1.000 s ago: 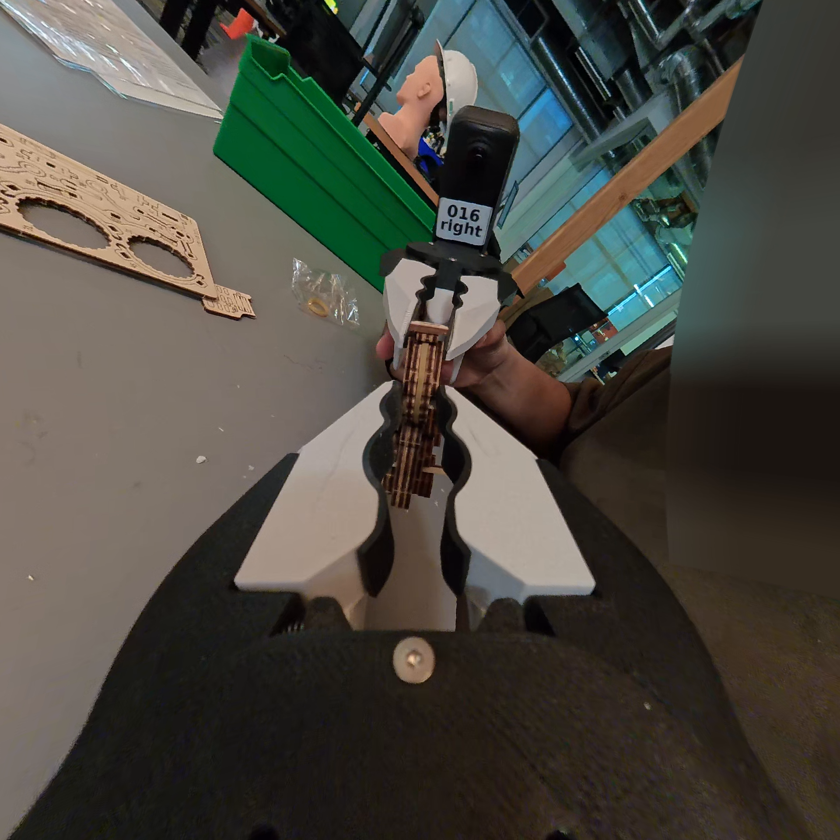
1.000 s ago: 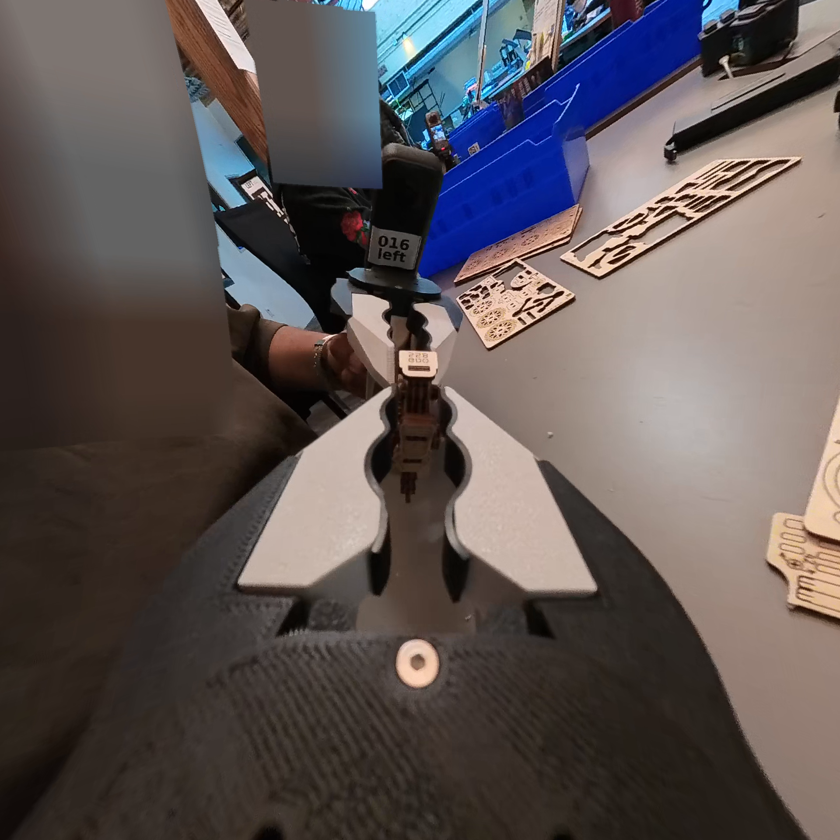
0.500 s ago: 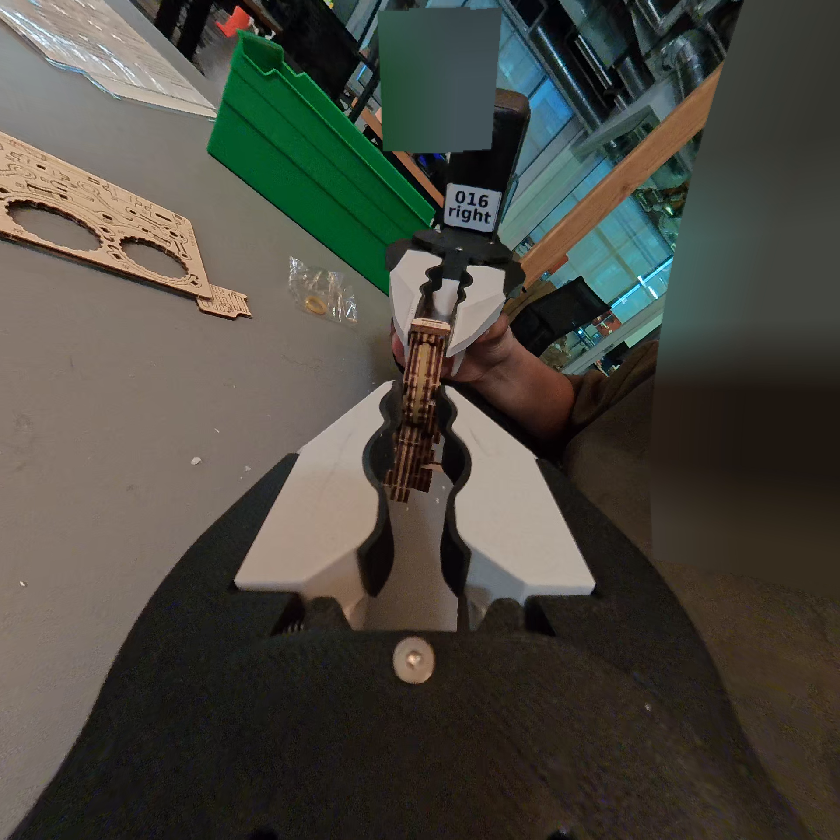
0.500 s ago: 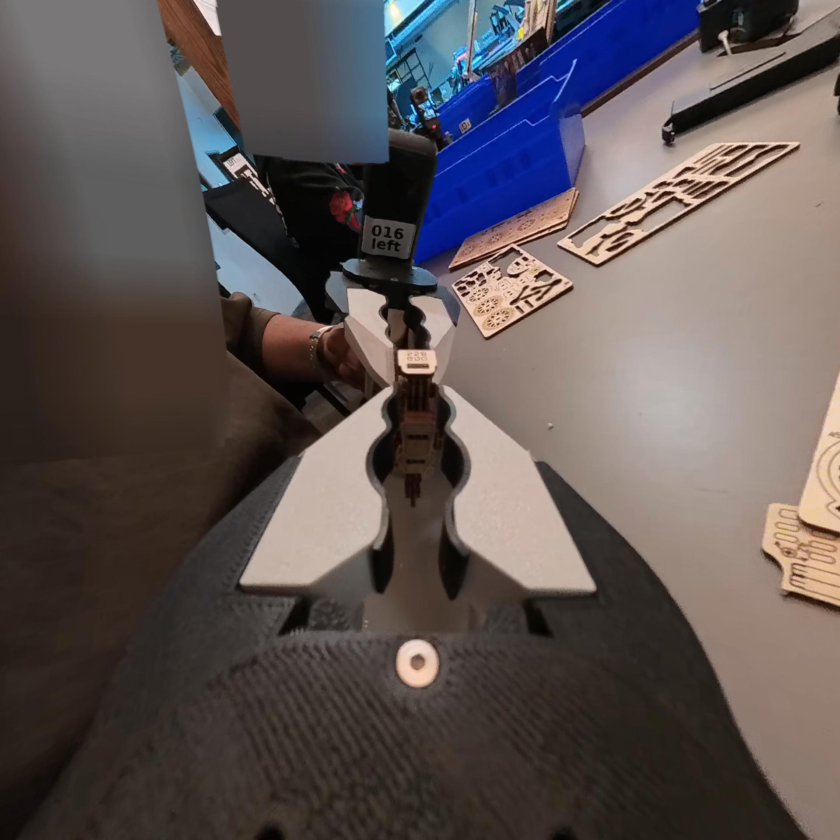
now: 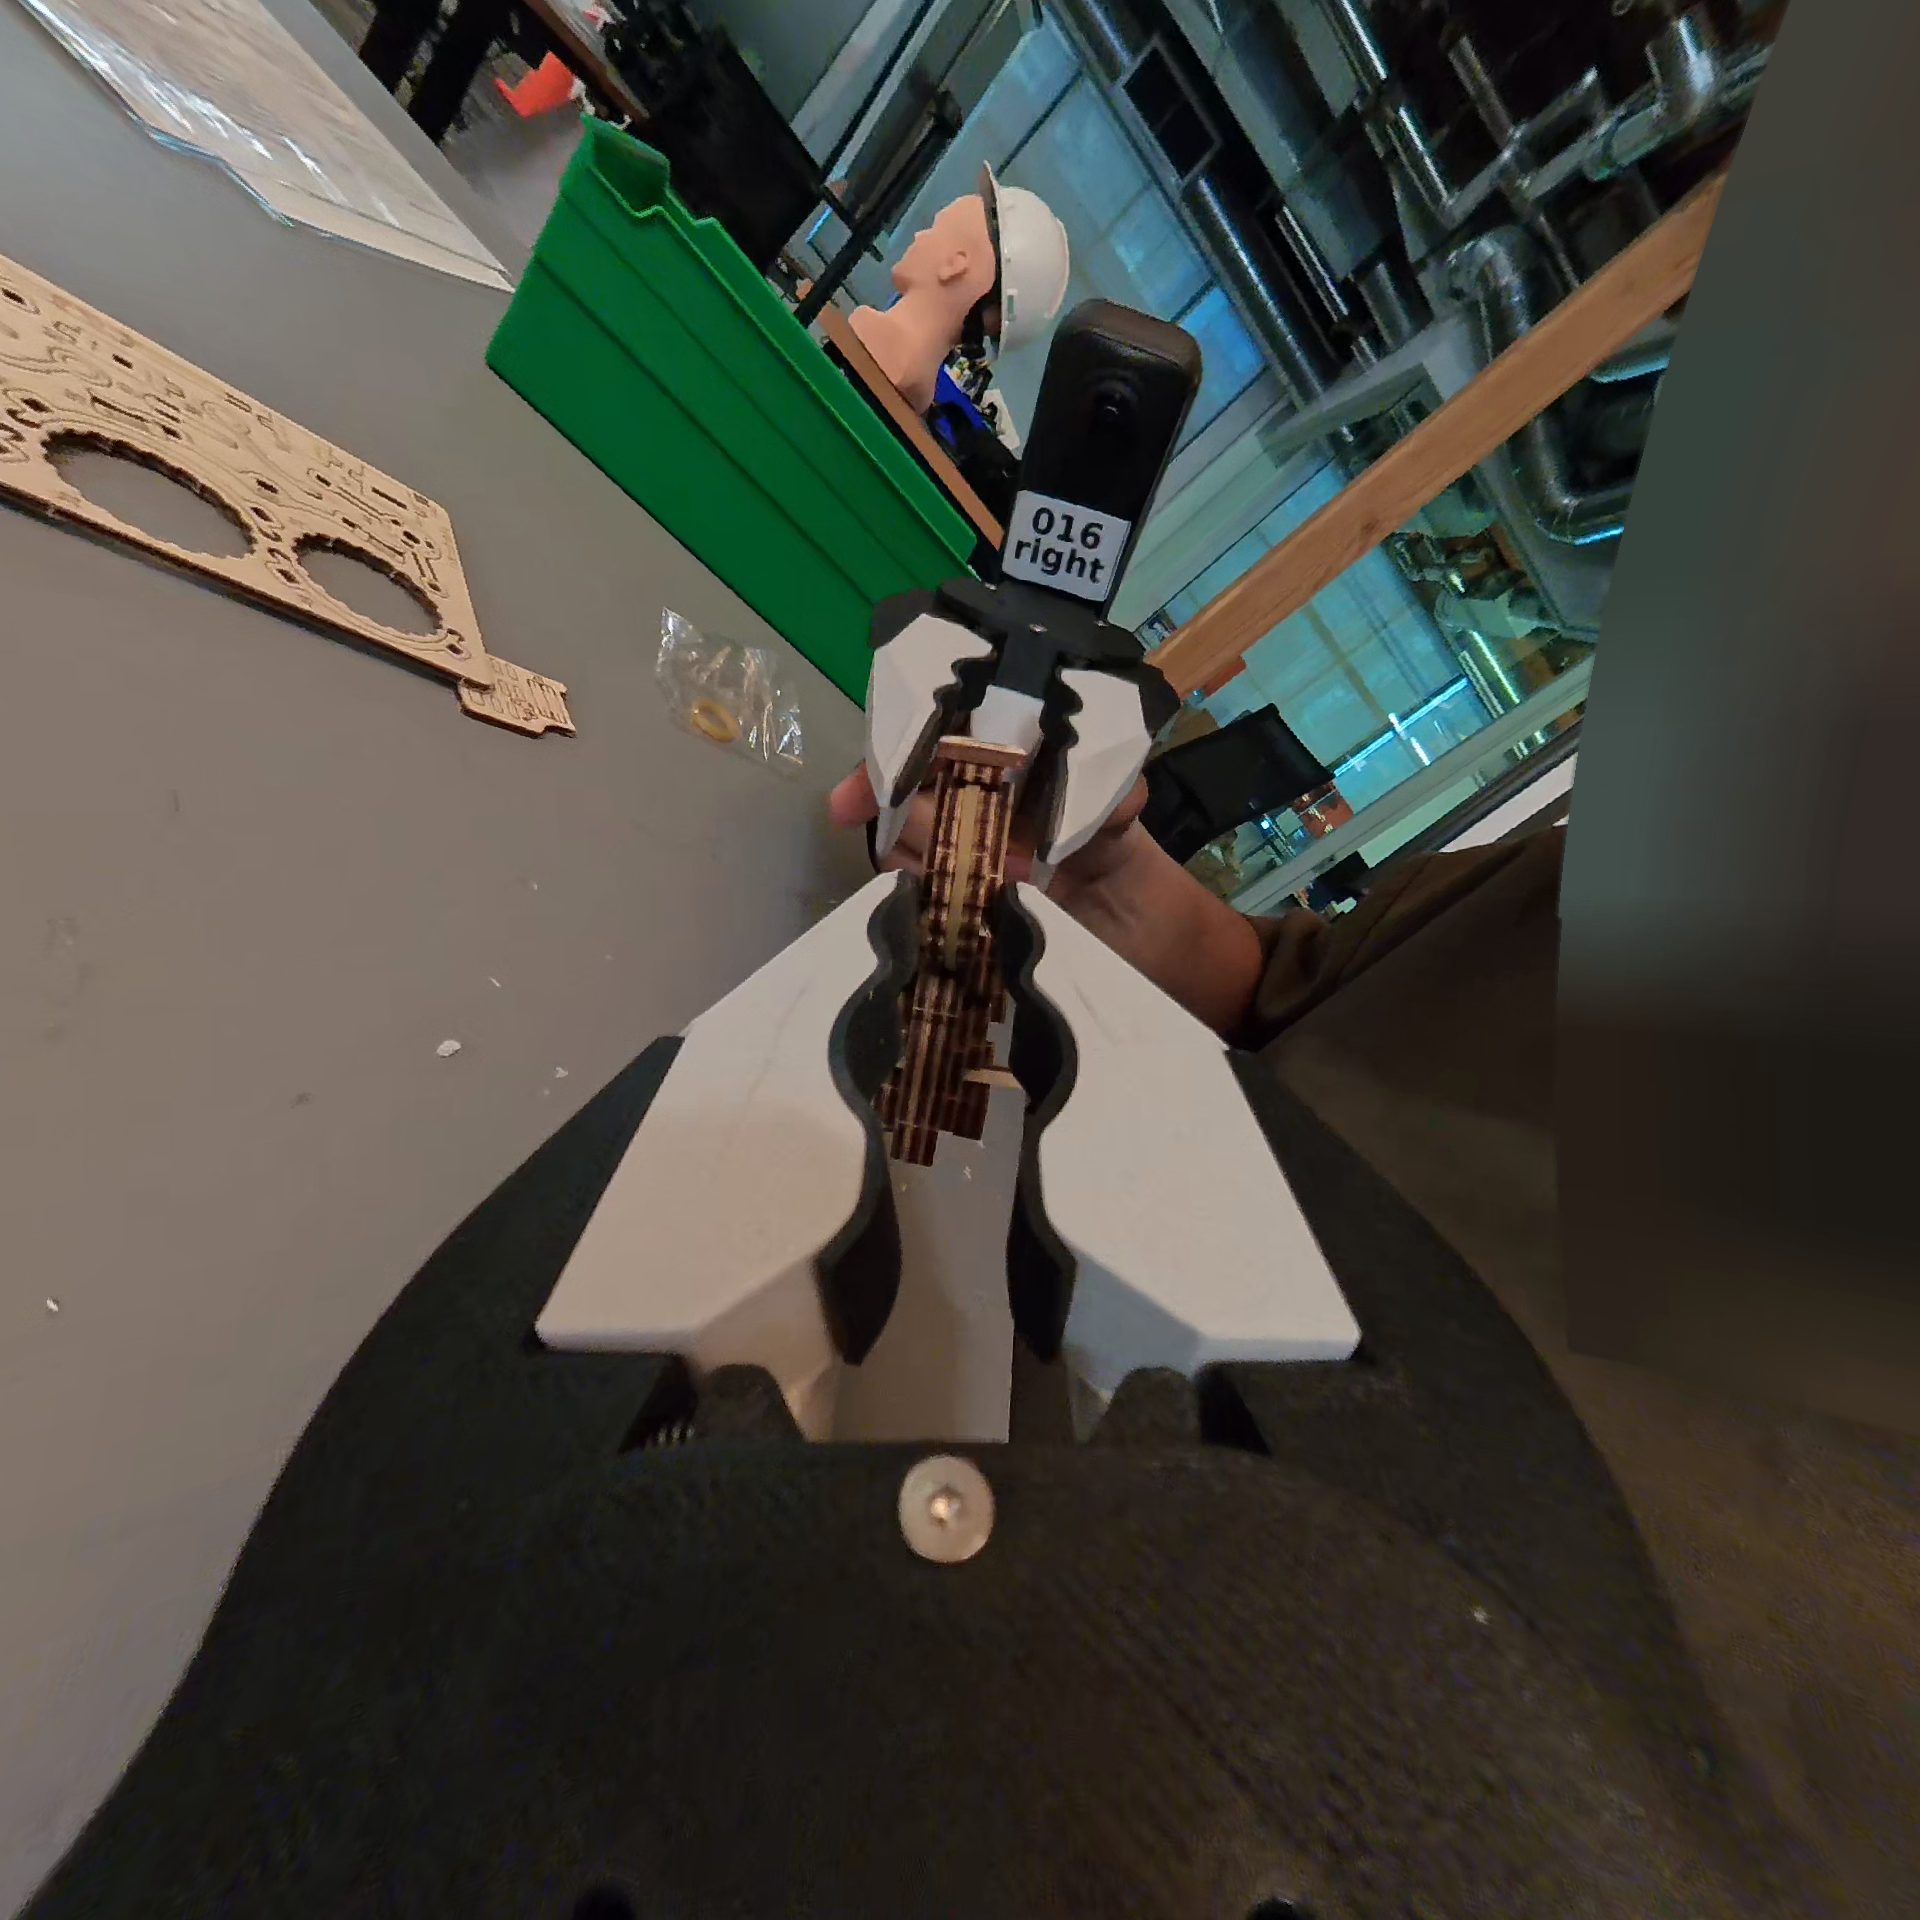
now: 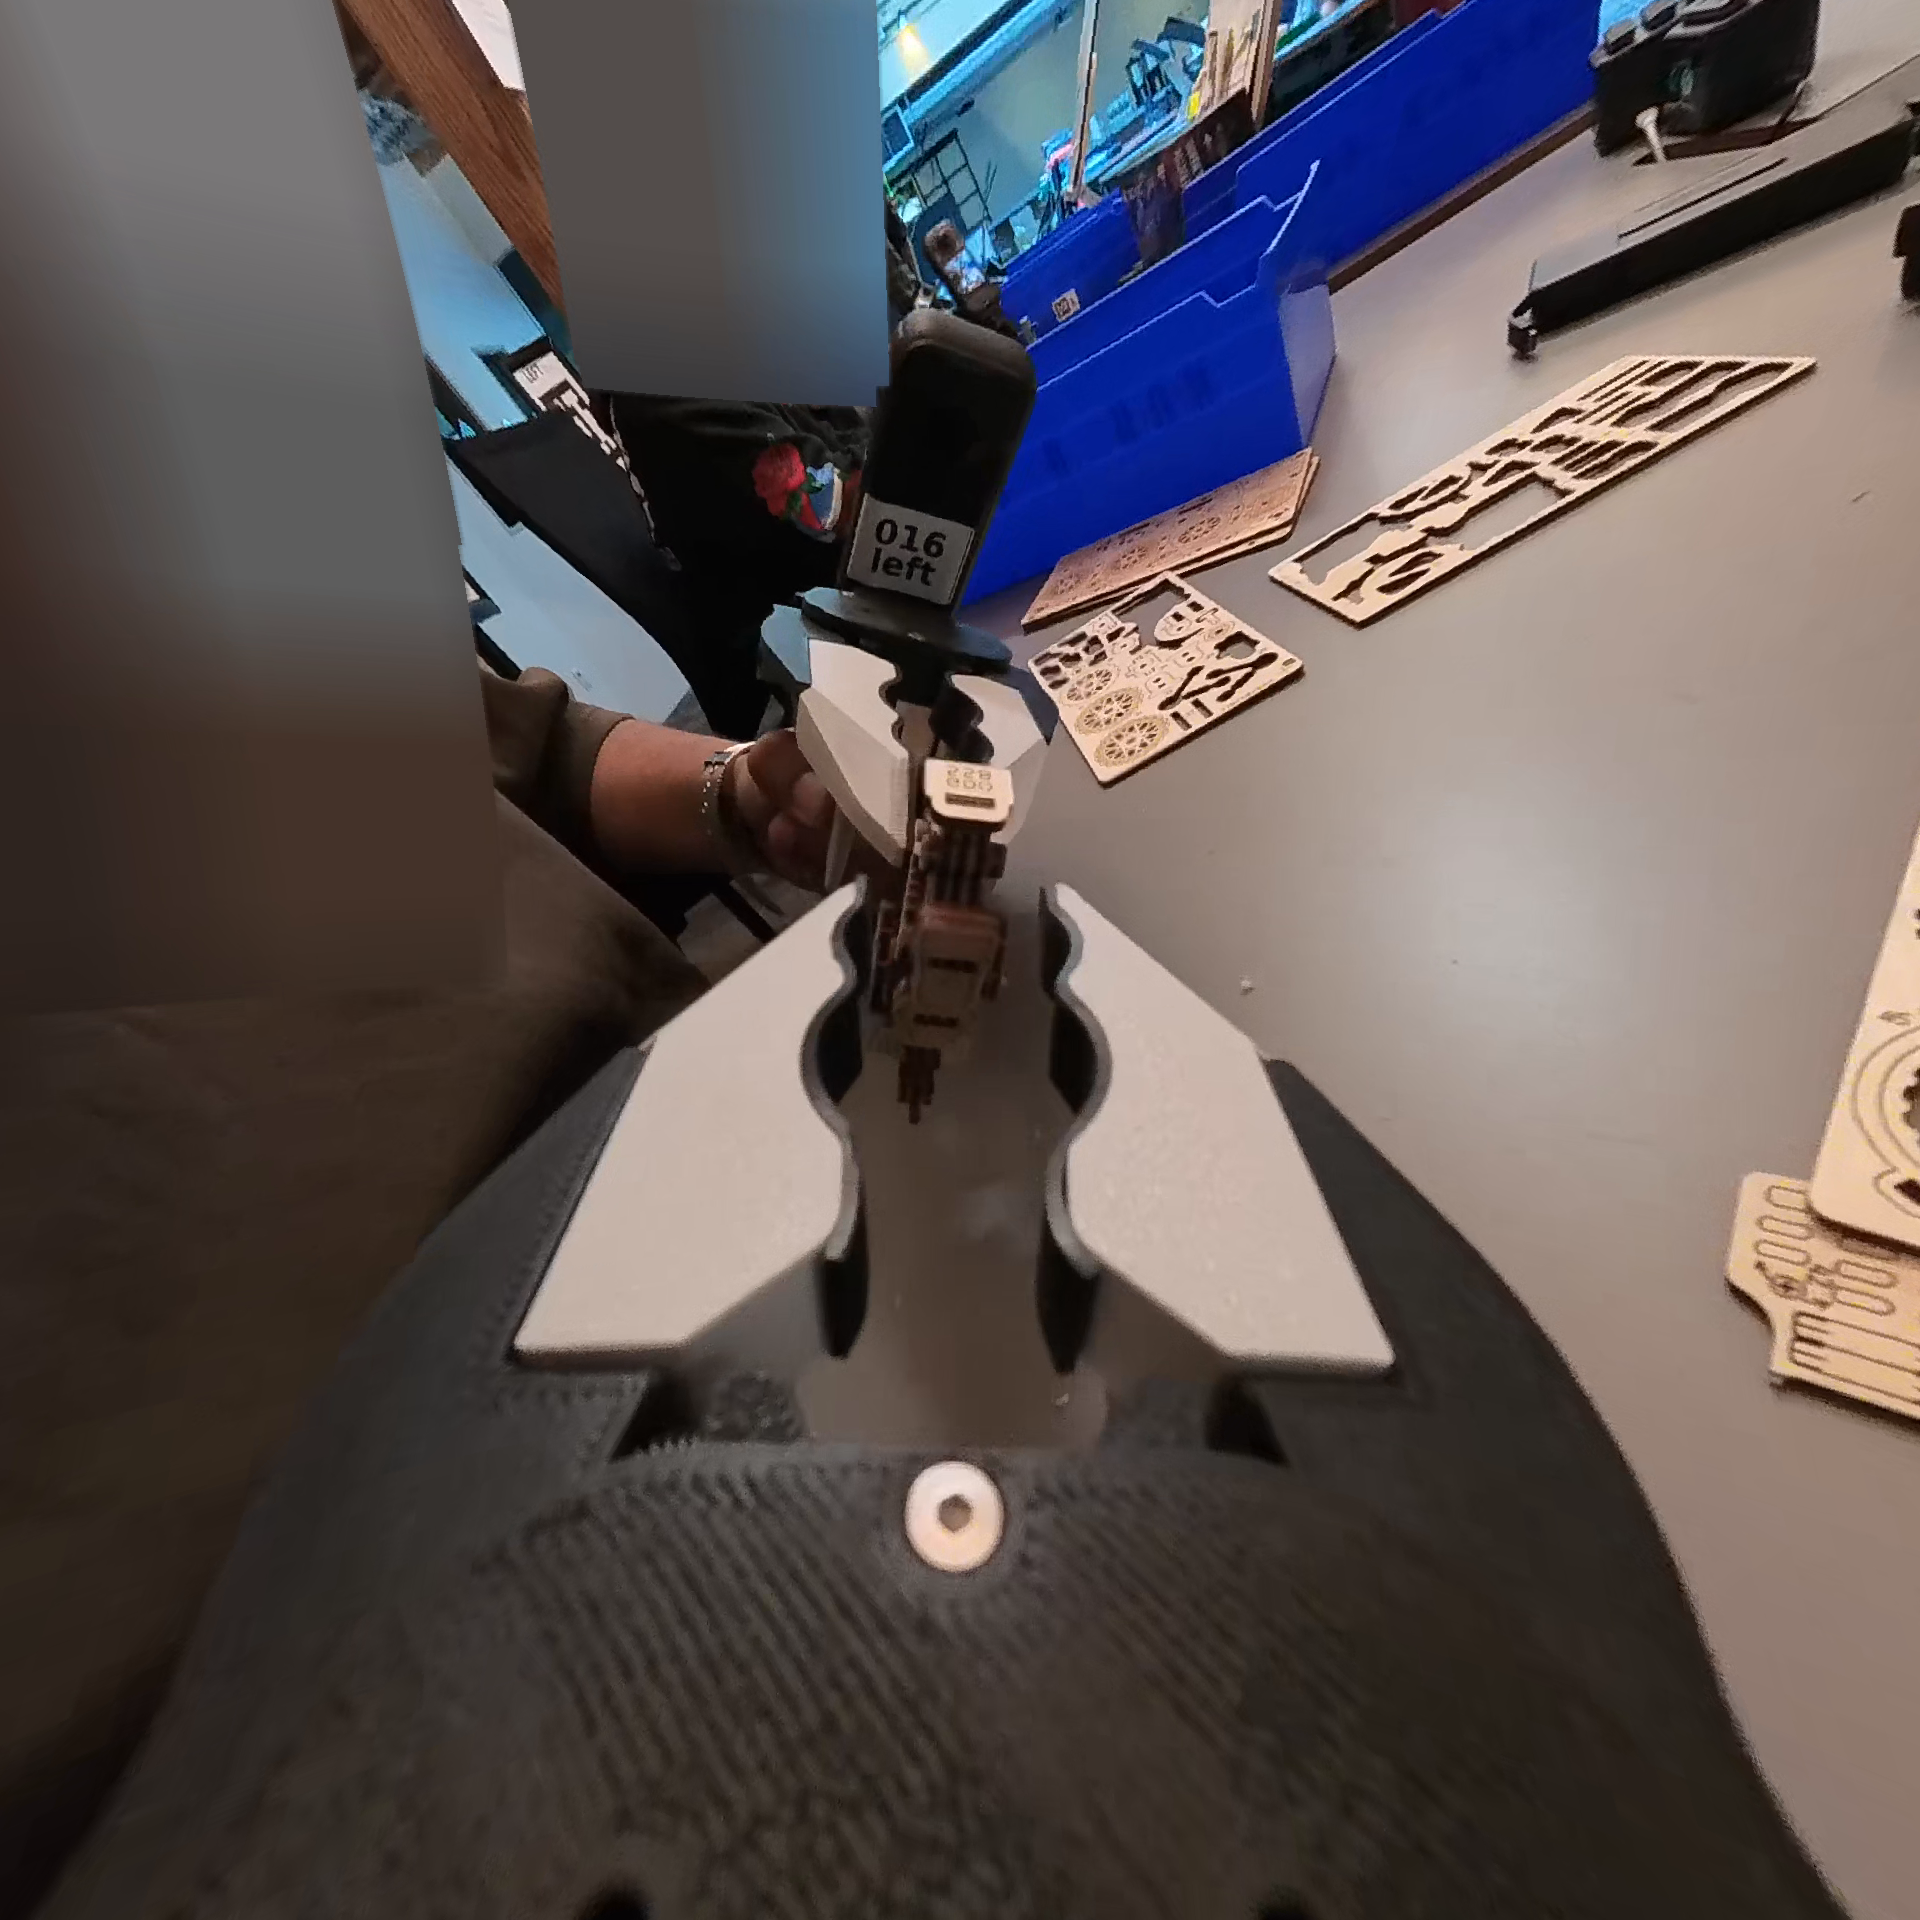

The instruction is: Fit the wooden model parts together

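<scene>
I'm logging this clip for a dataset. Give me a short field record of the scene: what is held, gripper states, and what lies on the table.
held item: wooden model, in the air between both tools
left hand-held gripper: shut on the model
right hand-held gripper: open, fingers around the model, gaps on both sides
table: grey
on table, left view: cut wooden sheet, small plastic bag, green bin
on table, right view: wooden sheets, blue bins

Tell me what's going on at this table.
A person holds two grippers facing each other above the grey table. The left gripper is shut on a small wooden model. The right gripper is open, its fingers either side of the model's other end with gaps showing. Cut-out wooden sheets lie around.
</scene>
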{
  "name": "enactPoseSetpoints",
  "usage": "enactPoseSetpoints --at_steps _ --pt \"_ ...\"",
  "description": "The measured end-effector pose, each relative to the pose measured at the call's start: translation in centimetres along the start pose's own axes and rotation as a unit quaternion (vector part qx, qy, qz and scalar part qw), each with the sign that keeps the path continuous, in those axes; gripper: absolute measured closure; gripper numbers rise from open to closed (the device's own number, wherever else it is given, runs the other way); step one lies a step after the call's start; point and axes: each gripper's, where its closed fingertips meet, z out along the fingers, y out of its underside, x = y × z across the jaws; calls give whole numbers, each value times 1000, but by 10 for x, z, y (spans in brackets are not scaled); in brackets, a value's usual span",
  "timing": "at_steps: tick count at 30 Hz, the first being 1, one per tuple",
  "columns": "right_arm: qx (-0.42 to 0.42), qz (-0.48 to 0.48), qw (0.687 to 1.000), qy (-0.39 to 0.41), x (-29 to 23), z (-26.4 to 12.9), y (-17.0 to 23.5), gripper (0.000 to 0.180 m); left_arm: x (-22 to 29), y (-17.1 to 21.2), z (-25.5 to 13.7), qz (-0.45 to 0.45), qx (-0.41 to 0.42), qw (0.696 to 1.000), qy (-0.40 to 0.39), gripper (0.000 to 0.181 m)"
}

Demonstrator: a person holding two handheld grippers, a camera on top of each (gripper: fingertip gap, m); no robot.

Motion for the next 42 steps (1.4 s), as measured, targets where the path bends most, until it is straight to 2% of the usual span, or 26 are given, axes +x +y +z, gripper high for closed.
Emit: enactPoseSetpoints --at_steps 12,22,32,38,42 --pt "10 13 1000 -11 -2 0 -2 166 2 6 4 10 -14 1000 0 168" --pt "3 15 1000 -13 -5 -1 -2 167 5 6 4 47 -19 999 -11 168" --pt "-13 28 1000 -1 -3 -1 -1 167 6 7 5 38 -22 999 1 168" --pt "-8 43 999 -3 -1 -5 -3 167 8 15 8 55 -46 997 -1 148" --pt "-17 55 998 -13 -3 -2 2 167 10 16 9 48 -46 998 8 150"
